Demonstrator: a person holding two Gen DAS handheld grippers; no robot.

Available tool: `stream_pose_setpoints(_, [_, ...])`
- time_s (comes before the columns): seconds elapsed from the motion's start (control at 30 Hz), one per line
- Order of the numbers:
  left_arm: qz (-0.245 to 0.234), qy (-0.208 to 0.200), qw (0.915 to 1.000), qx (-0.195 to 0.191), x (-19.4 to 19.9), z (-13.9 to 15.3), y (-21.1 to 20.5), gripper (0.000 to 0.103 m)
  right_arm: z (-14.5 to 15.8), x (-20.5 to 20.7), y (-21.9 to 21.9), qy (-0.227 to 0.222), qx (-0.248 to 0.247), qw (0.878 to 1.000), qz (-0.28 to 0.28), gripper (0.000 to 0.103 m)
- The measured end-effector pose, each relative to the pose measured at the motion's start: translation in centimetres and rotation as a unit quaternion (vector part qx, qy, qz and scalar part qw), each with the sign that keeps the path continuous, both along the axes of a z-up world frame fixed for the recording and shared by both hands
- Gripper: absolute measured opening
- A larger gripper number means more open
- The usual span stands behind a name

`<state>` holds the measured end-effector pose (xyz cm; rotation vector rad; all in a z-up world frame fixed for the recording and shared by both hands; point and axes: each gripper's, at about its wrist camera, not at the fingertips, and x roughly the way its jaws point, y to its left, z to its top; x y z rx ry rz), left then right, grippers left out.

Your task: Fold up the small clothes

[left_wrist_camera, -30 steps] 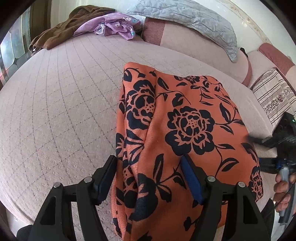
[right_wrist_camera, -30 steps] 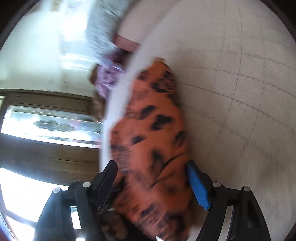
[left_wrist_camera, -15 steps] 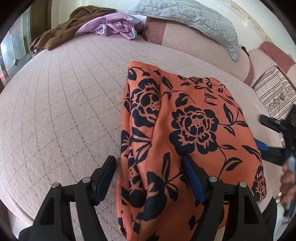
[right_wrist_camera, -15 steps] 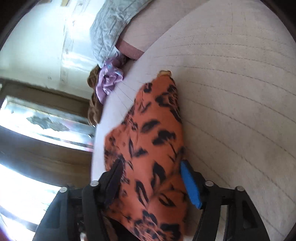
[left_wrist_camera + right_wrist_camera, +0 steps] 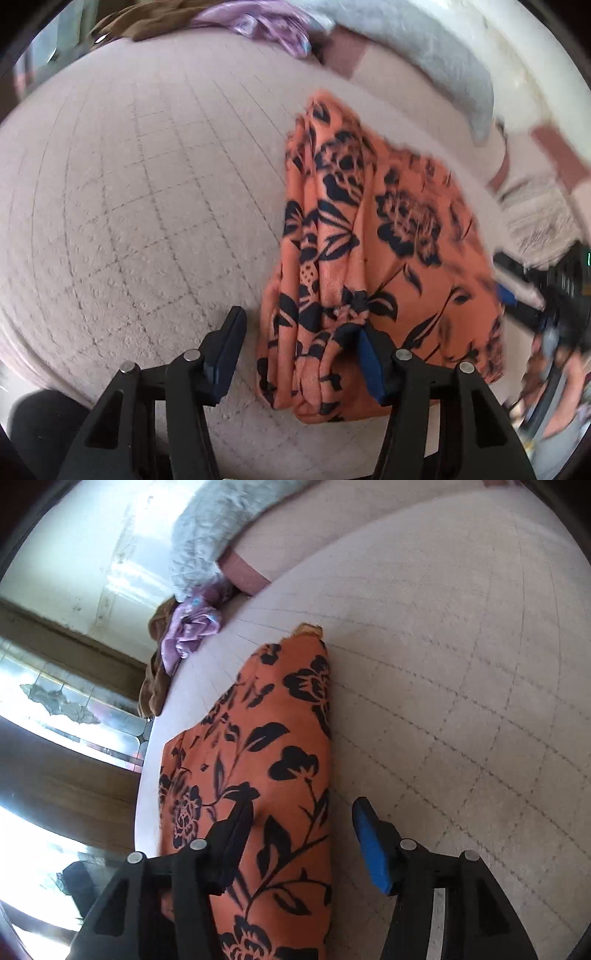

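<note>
I see the bed [image 5: 140, 192] first, a wide mattress under a pale pink quilted cover ruled in a square grid, filling most of both views. Along its far end runs a padded pink headboard [image 5: 399, 77] with a grey quilted pillow [image 5: 424, 48] draped over it. In the far corner of the bed a brown garment [image 5: 155, 686] lies heaped with a purple cloth [image 5: 192, 631] on top of it.

The orange garment [image 5: 388, 236] with black flowers lies folded lengthwise on the bed, near the edge closest to me, bunched into soft ridges along its left side in the left wrist view.

My left tongs [image 5: 299, 354] straddle the near end of that garment: the blue pad on the right touches the gathered cloth, the other pad stands clear over the bed cover. The jaws are closing with cloth between them, not yet clamped.

My right tongs [image 5: 303, 834] sit over the garment's opposite long edge, the dark finger [image 5: 232, 830] lying on the fabric, the blue one out over bare cover. These jaws are closing too, with the cloth edge between them and no pinch yet.
</note>
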<state>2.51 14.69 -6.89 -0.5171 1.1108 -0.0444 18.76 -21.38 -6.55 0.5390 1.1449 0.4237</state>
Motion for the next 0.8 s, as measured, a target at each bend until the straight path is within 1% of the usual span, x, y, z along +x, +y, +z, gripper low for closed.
stream_pose_setpoints(0.03, [0.000, -0.008, 1.0000, -0.006, 0.0, 0.8, -0.2, 0.045, 1.1, -0.5, 0.2, -0.017, -0.004, 1.000, 0.006, 0.060])
stream_pose_setpoints(0.07, [-0.002, -0.015, 0.9999, -0.006, 0.0, 1.5, -0.4, 0.040, 2.5, -1.6, -0.5, -0.039, -0.008, 0.999, 0.015, 0.060])
stream_pose_setpoints(0.1, [-0.006, -0.022, 0.9997, 0.004, 0.0, 2.2, -0.7, 0.040, 4.5, -2.7, 0.1, -0.076, -0.014, 0.997, 0.028, 0.060])
stream_pose_setpoints(0.13, [-0.010, -0.034, 0.9993, 0.013, 0.2, 3.1, -0.9, 0.040, 5.9, -3.8, 0.4, -0.099, -0.014, 0.994, 0.041, 0.060])
stream_pose_setpoints(0.17, [-0.013, -0.046, 0.9988, 0.011, 0.2, 3.9, -1.0, 0.040, 7.1, -4.8, 1.2, -0.120, -0.007, 0.991, 0.062, 0.065])
stream_pose_setpoints(0.2, [-0.017, -0.064, 0.9978, -0.001, 0.5, 4.8, -1.0, 0.040, 7.7, -5.6, 2.0, -0.130, 0.003, 0.988, 0.087, 0.069])
stream_pose_setpoints(0.23, [-0.020, -0.071, 0.9972, -0.008, 1.1, 5.2, -0.8, 0.041, 7.8, -6.3, 2.4, -0.131, 0.007, 0.986, 0.106, 0.069])
stream_pose_setpoints(0.27, [-0.021, -0.073, 0.9971, -0.007, 1.9, 5.4, -0.7, 0.043, 7.2, -6.8, 3.2, -0.120, 0.010, 0.985, 0.127, 0.069])
stream_pose_setpoints(0.3, [-0.021, -0.070, 0.9973, 0.000, 3.1, 5.4, -0.5, 0.043, 6.3, -6.9, 3.9, -0.101, 0.008, 0.985, 0.137, 0.069])
stream_pose_setpoints(0.33, [-0.022, -0.065, 0.9976, 0.002, 4.1, 5.1, -0.4, 0.043, 4.8, -6.9, 4.5, -0.072, 0.005, 0.986, 0.147, 0.069])
stream_pose_setpoints(0.37, [-0.026, -0.049, 0.9984, -0.009, 5.8, 4.0, -0.1, 0.043, 3.4, -7.0, 4.8, -0.049, 0.000, 0.987, 0.151, 0.070])
stream_pose_setpoints(0.4, [-0.023, -0.019, 0.9995, -0.012, 7.5, 2.6, 0.4, 0.040, 2.8, -7.2, 4.9, -0.042, -0.001, 0.988, 0.150, 0.070])
stream_pose_setpoints(0.43, [-0.020, -0.003, 0.9998, -0.007, 8.5, 1.4, 0.5, 0.025, 2.4, -7.5, 5.0, -0.043, 0.003, 0.988, 0.150, 0.070])
stream_pose_setpoints(0.47, [-0.032, 0.007, 0.9994, -0.015, 9.9, 0.1, 0.8, 0.024, 2.4, -7.6, 5.0, -0.046, 0.003, 0.988, 0.151, 0.070])
stream_pose_setpoints(0.5, [-0.031, 0.007, 0.9992, -0.025, 10.6, -0.5, 1.3, 0.024, 2.6, -7.6, 5.1, -0.047, 0.002, 0.987, 0.153, 0.070])
stream_pose_setpoints(0.57, [-0.014, 0.010, 0.9989, -0.043, 11.4, -1.1, 2.0, 0.024, 2.4, -7.7, 4.7, -0.043, 0.006, 0.986, 0.158, 0.070])
stream_pose_setpoints(0.6, [-0.011, 0.009, 0.9988, -0.046, 11.4, -1.1, 2.1, 0.024, 2.3, -7.7, 4.6, -0.040, 0.009, 0.986, 0.159, 0.070])
stream_pose_setpoints(0.67, [-0.008, 0.005, 0.9995, -0.029, 10.7, -0.5, 1.8, 0.032, 1.9, -7.8, 4.4, -0.037, 0.013, 0.986, 0.162, 0.070])
stream_pose_setpoints(0.7, [-0.007, 0.000, 0.9998, -0.018, 10.1, 0.2, 1.4, 0.032, 1.9, -7.9, 4.3, -0.036, 0.012, 0.986, 0.163, 0.070])
stream_pose_setpoints(0.73, [-0.005, -0.007, 0.9998, -0.017, 9.1, 1.1, 1.2, 0.034, 1.9, -7.9, 4.1, -0.035, 0.010, 0.986, 0.163, 0.070])
stream_pose_setpoints(0.8, [0.000, -0.035, 0.9988, -0.035, 7.4, 2.6, 0.6, 0.044, 1.7, -7.3, 5.1, -0.033, 0.008, 0.986, 0.165, 0.071])
